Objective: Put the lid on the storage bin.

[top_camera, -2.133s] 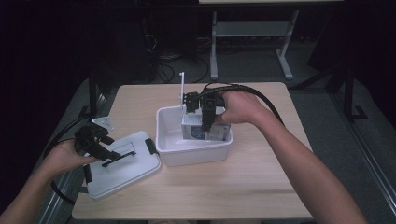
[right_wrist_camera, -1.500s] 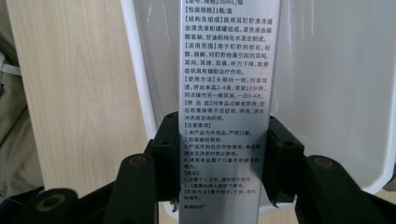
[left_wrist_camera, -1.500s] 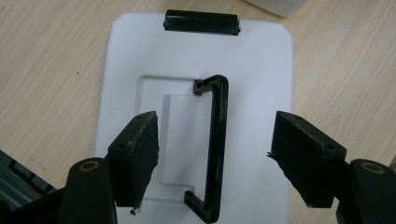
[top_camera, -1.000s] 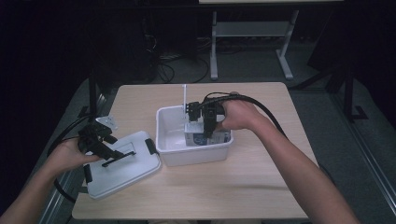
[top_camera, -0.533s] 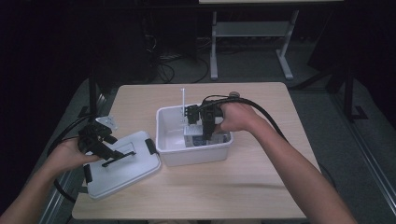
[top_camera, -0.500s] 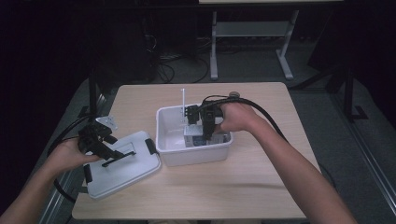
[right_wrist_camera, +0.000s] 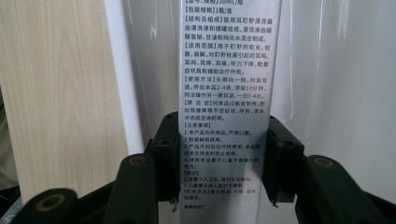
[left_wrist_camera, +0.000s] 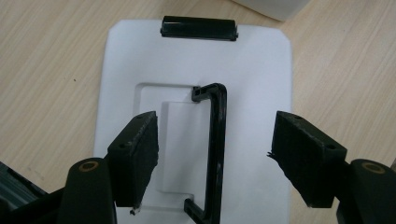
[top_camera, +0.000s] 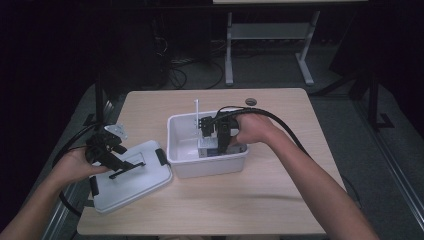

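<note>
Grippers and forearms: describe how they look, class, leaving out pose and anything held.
Both the left gripper and the right gripper are black, each with two blocky jaws, brass-coloured pivot rings and a thick black trailing cable. A grey three-cornered plate tops the left one. The forearms are bare, without sleeves.

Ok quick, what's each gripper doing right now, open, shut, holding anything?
Left gripper: open, above the white lid, jaws either side of its black handle.
Right gripper: shut on the printed box, inside the white bin.

Left gripper lower left of frame, jaws spread wide, pointing down-right. Right gripper mid-frame, jaws clamped, forearm reaching in from lower right.
</note>
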Available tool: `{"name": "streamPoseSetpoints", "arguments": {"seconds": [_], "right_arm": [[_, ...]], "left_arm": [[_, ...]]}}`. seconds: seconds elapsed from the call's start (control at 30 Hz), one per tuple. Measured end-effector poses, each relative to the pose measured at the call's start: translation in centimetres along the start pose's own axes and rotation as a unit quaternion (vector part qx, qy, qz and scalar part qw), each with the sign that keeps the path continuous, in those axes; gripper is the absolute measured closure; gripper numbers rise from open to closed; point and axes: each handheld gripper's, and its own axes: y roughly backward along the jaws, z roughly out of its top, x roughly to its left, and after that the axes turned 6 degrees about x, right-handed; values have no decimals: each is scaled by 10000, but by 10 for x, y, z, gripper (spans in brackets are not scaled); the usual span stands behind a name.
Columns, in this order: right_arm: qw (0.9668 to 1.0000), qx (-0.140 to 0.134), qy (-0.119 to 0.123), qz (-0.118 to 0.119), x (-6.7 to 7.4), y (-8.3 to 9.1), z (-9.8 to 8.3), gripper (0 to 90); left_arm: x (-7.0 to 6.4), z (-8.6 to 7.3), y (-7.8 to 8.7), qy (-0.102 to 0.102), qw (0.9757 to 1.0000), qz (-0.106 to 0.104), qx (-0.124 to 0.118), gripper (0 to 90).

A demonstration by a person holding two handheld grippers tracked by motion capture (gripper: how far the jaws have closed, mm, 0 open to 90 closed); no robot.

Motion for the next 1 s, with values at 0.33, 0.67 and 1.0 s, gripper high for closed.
{"name": "streamPoseSetpoints", "arguments": {"seconds": [0.33, 0.67, 1.0], "right_arm": [[10000, -14, 18, 87, -3, -9, 1, 552], [10000, 10, 48, 82, -5, -15, 3, 551], [9999, 59, 106, 69, -5, -19, 5, 550]], "left_arm": [[0, 0, -2, -2, 10000, -30, 9, 312], [1, -1, -1, -1, 10000, -20, 24, 312], [2, -3, 2, 9, 10000, 3, -6, 312]]}}
